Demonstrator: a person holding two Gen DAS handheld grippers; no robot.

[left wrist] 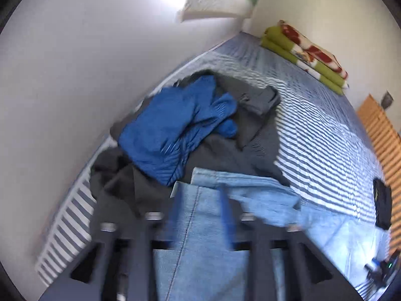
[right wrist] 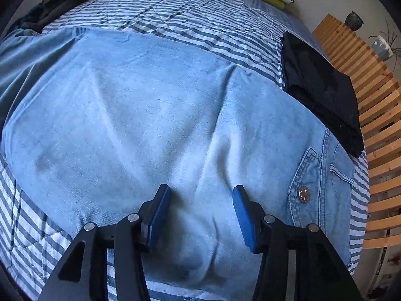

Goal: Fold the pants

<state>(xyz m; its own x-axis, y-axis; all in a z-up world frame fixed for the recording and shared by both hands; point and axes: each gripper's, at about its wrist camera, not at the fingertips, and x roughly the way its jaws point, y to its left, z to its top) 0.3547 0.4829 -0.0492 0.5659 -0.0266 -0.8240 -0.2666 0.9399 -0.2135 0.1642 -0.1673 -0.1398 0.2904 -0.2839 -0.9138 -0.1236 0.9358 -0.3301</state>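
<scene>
We're looking at light-blue jeans [right wrist: 140, 115] lying spread on the striped bed cover [right wrist: 175, 7], waistband end to the right with the metal button [right wrist: 304, 194] showing.

Far left, along the wall: a pile of unfolded clothes, blue garment [left wrist: 175, 125] sitting on grey garments [left wrist: 225, 150]. Not in play yet.

Left gripper [left wrist: 200, 210]: view is blurring, but the fingers are standing apart over the hem end of a jeans leg, seam running between them. Looks like no pinch on the cloth; we're not certain given the blur.

Right gripper [right wrist: 201, 215]: fingers are standing moderately wide, pointing steeply down just over the denim near the waist, a soft wrinkle between them. Pads aren't pressing anything.

Right of the jeans: a folded black garment [right wrist: 323, 92] is sitting by the wooden slatted frame [right wrist: 376, 115], likely already done.

Our read: we're setting up for a fold, both grippers positioned, nothing grasped. Next move needs each gripper closing on an edge, then lifting the hem end over toward the waist, keeping layers aligned.
</scene>
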